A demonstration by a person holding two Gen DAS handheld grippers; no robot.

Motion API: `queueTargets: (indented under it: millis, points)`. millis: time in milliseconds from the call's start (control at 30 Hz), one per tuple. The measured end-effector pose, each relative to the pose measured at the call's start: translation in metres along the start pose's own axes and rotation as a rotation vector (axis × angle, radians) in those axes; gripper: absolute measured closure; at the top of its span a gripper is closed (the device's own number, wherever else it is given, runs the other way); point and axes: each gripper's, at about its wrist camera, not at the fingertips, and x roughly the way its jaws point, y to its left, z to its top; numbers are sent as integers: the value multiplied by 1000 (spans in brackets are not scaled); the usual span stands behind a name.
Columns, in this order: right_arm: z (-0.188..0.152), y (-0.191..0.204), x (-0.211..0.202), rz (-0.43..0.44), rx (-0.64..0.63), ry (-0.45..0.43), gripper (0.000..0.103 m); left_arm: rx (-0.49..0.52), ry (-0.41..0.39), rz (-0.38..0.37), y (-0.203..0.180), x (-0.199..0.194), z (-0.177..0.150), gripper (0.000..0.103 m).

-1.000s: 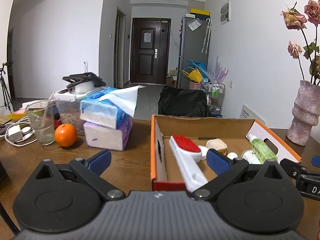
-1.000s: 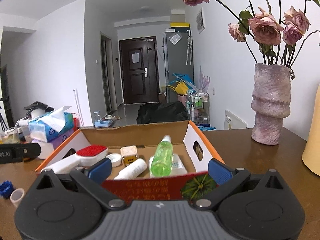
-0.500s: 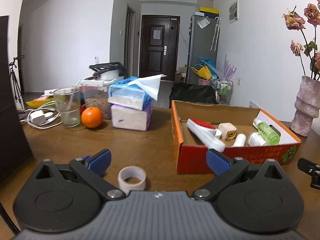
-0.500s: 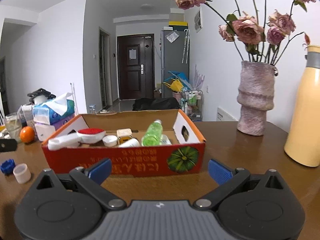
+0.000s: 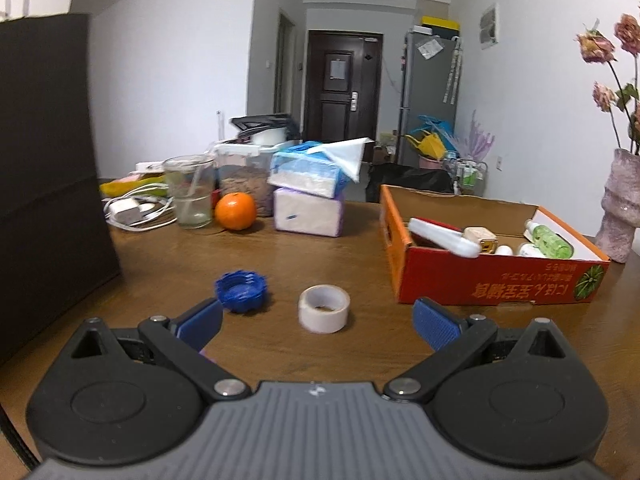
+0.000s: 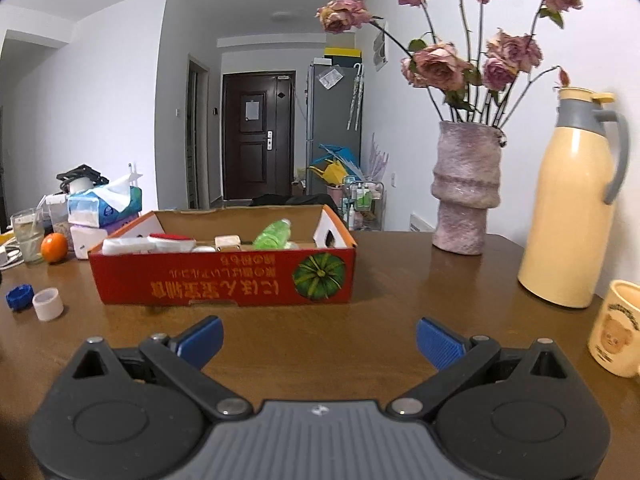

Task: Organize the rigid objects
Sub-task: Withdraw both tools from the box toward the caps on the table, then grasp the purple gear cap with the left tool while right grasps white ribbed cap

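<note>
Left wrist: tape roll (image 5: pixel 324 308) stands hole-up before wide left tool (image 5: pixel 318 322) (empty).

Both grippers (image 5: pixel 318 322) (image 6: pixel 318 342): black linkages, 2 blue pads, seemingly silver pivot screws.

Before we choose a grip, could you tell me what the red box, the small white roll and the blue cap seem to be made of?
Red box: printed cardboard, brown raw inside, cut edges showing.
Small white roll: probably tape, pale matte band around a hollow core.
Blue cap: likely moulded plastic, ridged rim, slight sheen.
</note>
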Motion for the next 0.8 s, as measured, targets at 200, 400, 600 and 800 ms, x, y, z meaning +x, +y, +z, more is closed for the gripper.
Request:
queueTargets:
  millis: [200, 400, 600, 800]
  points:
    - [-19, -18, -21, -29, 0, 23, 0, -27, 13, 41, 30, -11, -11, 0]
    - [-29, -36, -41, -79, -12, 15, 0, -46, 30, 75, 56, -18, -18, 0]
    - [-35, -50, -44, -125, -21, 39, 0, -49, 50, 95, 73, -17, -23, 0]
    - [-37, -54, -40, -139, -26, 58, 0, -38, 80, 89, 77, -11, -24, 0]
